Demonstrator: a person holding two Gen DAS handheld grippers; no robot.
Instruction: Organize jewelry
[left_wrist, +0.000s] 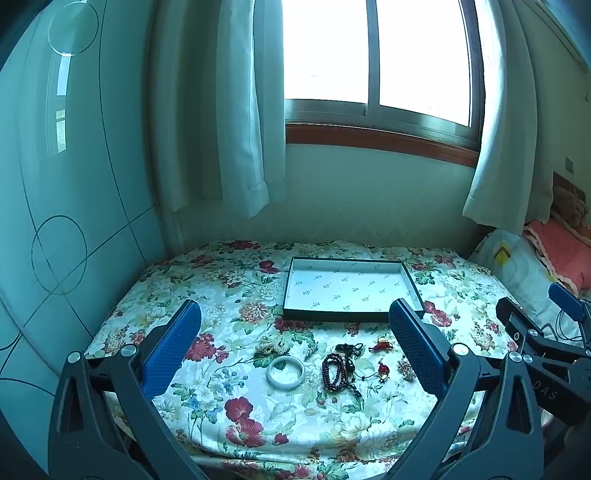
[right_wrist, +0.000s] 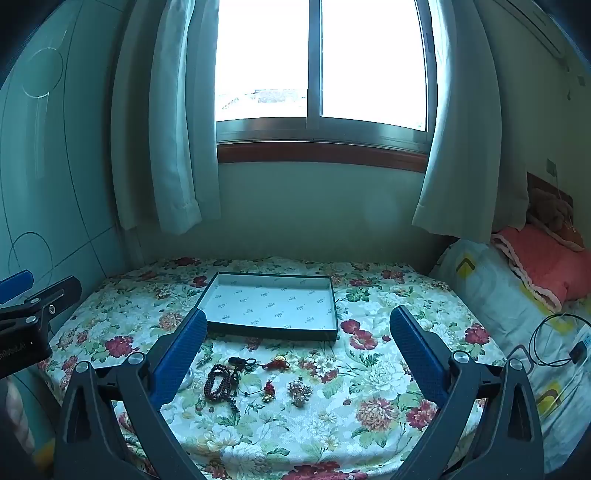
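1. Jewelry lies in a loose row on the floral-print bedspread (left_wrist: 229, 295), near edge of the bed: pale white round bangle (left_wrist: 286, 372), dark red-brown bead string (left_wrist: 336, 371), black cord piece (left_wrist: 349, 349), red-and-gold knotted charm (left_wrist: 382, 345), small red pendant (left_wrist: 383, 369), gold-brown bead cluster (left_wrist: 405, 367).
2. Shallow rectangular dark-rimmed tray with white printed lining (left_wrist: 354, 315) sits behind the row, apart from it, nothing inside.
3. Left gripper (left_wrist: 295, 325): blue-padded fingers (left_wrist: 173, 350) spread wide, holding nothing. The whole row sits between them, below the tips; bangle nearer the left finger, bead cluster just beside the right one.
4. Right gripper (right_wrist: 298, 332): fingers (right_wrist: 417, 350) also wide, empty. Bead string (right_wrist: 221, 382), pendant (right_wrist: 269, 389) and cluster (right_wrist: 300, 393) lie between them, toward the left finger (right_wrist: 181, 354); the bangle is mostly hidden behind it.
5. Neither gripper touches any piece.
6. Surroundings: window (left_wrist: 373, 55) with pale curtains (left_wrist: 236, 110), pillow and pink blanket (right_wrist: 543, 258) at right.
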